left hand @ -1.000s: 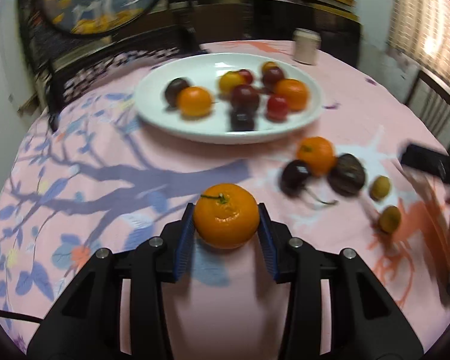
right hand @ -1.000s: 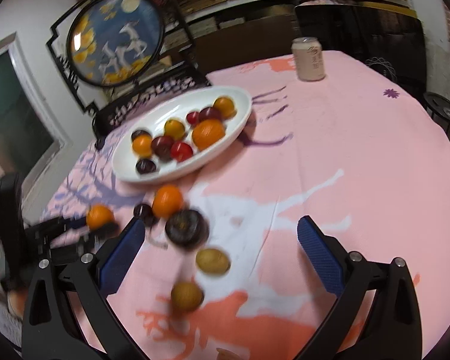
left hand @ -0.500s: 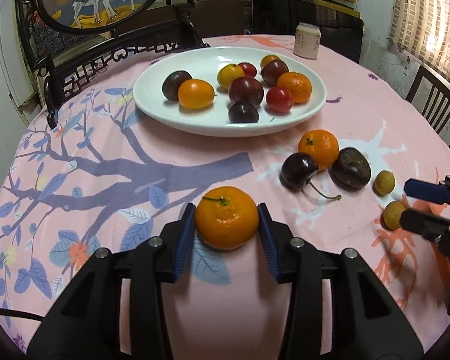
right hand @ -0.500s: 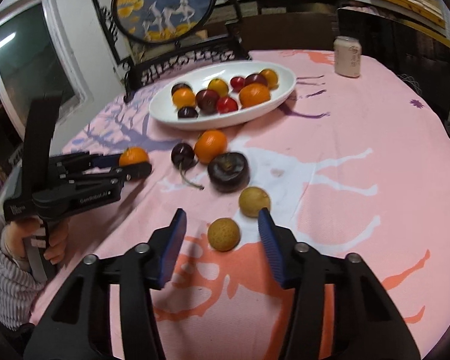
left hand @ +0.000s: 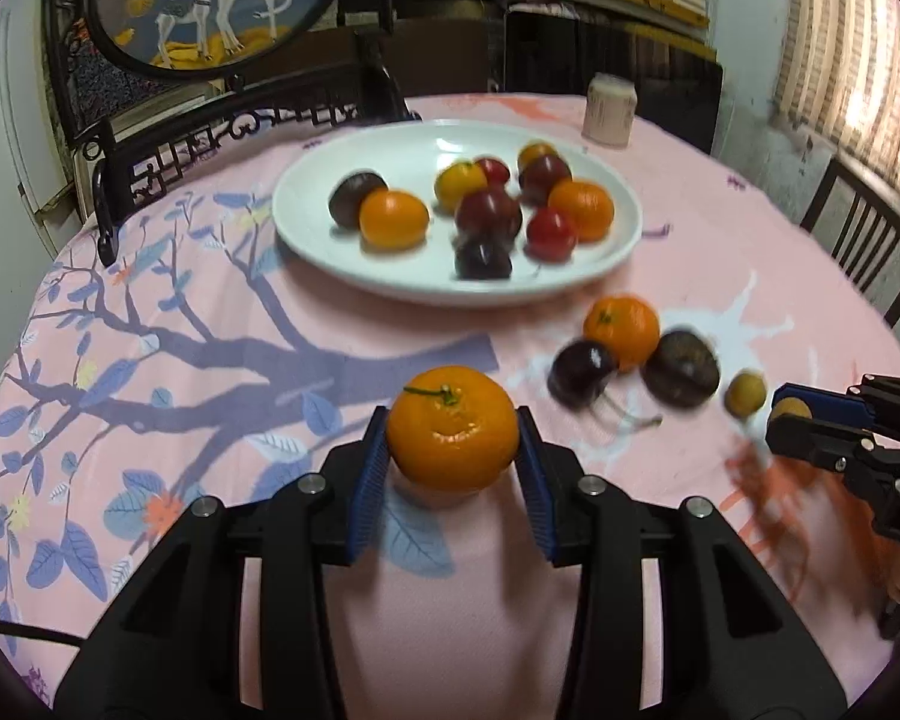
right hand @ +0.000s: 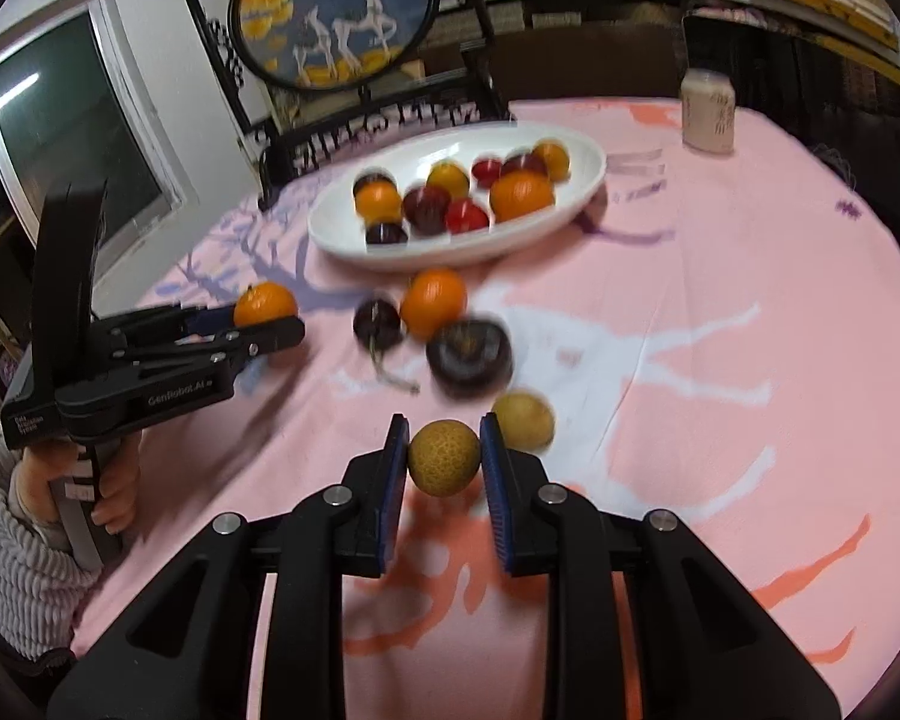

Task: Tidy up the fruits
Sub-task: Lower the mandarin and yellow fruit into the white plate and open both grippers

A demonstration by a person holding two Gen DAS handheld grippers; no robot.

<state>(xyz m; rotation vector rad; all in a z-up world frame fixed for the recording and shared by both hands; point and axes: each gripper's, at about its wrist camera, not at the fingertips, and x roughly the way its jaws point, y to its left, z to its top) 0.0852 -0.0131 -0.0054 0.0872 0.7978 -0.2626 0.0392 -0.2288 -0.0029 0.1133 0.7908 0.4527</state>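
Between the blue ribbed pads of the left gripper sits a glossy, dimpled orange mandarin with a green stem, pinched from both sides above the pink floral tablecloth. The right gripper is closed on a small round tan fruit with rough, matte skin; half a second ago its pads only straddled that fruit on the cloth. Just beyond its right pad lies a second tan fruit. Farther ahead of it lie a dark flattened plum, a loose mandarin and a dark stemmed cherry, all blurred. Beyond them, a smooth white oval plate holds mixed fruit, and a pale can stands far behind.
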